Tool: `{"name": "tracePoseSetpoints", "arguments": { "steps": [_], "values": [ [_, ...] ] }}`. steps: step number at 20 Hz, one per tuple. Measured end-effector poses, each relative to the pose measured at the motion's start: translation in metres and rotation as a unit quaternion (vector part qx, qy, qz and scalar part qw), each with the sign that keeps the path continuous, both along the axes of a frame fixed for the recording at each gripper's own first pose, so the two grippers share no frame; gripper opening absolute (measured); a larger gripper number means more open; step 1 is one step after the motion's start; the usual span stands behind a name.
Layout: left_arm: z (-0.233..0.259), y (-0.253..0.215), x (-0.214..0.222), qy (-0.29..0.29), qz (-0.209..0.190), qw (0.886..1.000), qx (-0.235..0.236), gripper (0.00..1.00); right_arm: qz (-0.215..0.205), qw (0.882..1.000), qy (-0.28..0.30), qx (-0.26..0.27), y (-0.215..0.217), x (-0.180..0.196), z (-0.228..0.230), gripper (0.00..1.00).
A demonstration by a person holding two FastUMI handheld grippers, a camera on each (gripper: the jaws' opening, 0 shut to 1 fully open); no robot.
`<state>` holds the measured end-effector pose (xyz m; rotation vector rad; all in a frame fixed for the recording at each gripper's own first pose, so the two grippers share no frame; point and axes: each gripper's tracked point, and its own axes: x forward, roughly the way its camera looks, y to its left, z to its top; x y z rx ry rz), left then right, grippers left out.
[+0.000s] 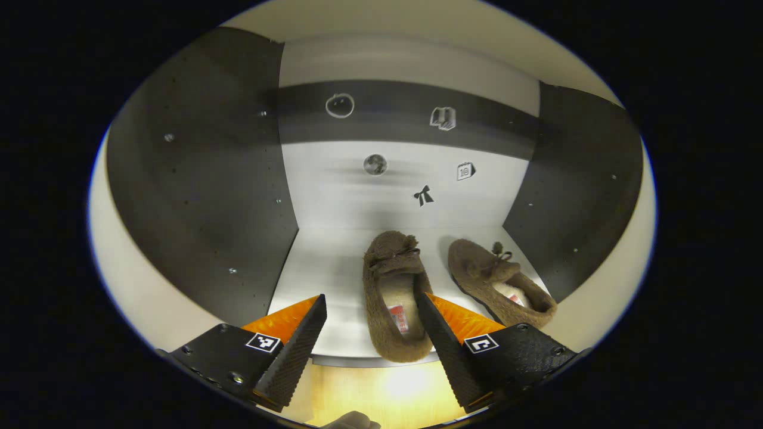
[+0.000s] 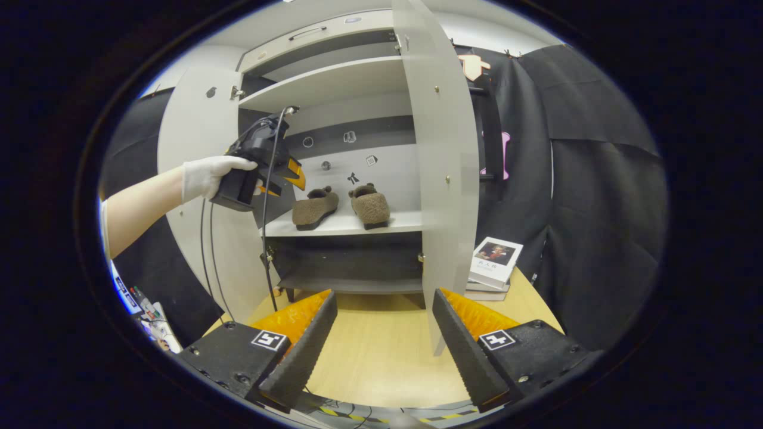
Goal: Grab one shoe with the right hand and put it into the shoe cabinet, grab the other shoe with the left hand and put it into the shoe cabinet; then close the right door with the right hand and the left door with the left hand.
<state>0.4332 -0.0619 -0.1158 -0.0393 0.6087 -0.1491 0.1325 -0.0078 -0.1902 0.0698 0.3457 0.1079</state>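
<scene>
Two brown fuzzy shoes rest side by side on the middle shelf [image 1: 334, 333] of the shoe cabinet: the left shoe [image 1: 395, 295] [image 2: 315, 207] and the right shoe [image 1: 499, 281] [image 2: 370, 206]. My left gripper [image 1: 371, 330] stands open just in front of the shelf edge, with the left shoe's heel between its fingers but not touched. From the right gripper view, a gloved hand [image 2: 208, 176] holds that left gripper [image 2: 295, 173] at the cabinet opening. My right gripper [image 2: 384, 333] hangs open and empty, farther back above the wooden table [image 2: 381, 357]. Both doors stand open: the left door [image 2: 197, 179] and the right door [image 2: 444, 161].
A stack of books [image 2: 492, 262] lies on the table to the right of the cabinet, behind the right door. A cable [image 2: 265, 238] hangs from the left gripper down past the lower shelf. Clutter lies at the lower left below the table edge.
</scene>
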Motion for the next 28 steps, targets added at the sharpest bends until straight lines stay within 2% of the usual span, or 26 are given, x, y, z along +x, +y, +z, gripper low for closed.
{"name": "tracePoseSetpoints", "arguments": {
  "steps": [5,9,14,18,21,23,28],
  "values": [
    [0.042,0.008,-0.067,-0.086,-0.010,0.996,0.018,0.96,-0.009,1.000,-0.021,-0.003,0.002,-0.007,0.012,1.00],
    [0.054,0.015,-0.131,-0.146,-0.009,0.989,0.021,0.96,-0.019,0.999,-0.039,-0.004,0.005,-0.012,0.026,1.00],
    [0.063,0.038,-0.209,-0.206,0.027,0.978,0.019,0.97,-0.030,0.996,-0.078,-0.015,0.012,-0.024,0.058,1.00],
    [0.060,0.071,-0.271,-0.243,0.060,0.967,0.048,0.97,-0.033,0.995,-0.093,-0.021,0.022,-0.032,0.073,1.00],
    [0.066,0.093,-0.315,-0.281,0.093,0.953,0.059,0.97,-0.032,0.994,-0.099,-0.019,0.031,-0.037,0.078,1.00],
    [0.063,0.101,-0.337,-0.286,0.108,0.950,0.061,0.97,-0.030,0.995,-0.098,-0.018,0.036,-0.039,0.078,1.00],
    [0.056,0.093,-0.349,-0.275,0.099,0.955,0.046,0.96,-0.034,0.993,-0.106,-0.026,0.030,-0.036,0.088,1.00]
  ]
}}
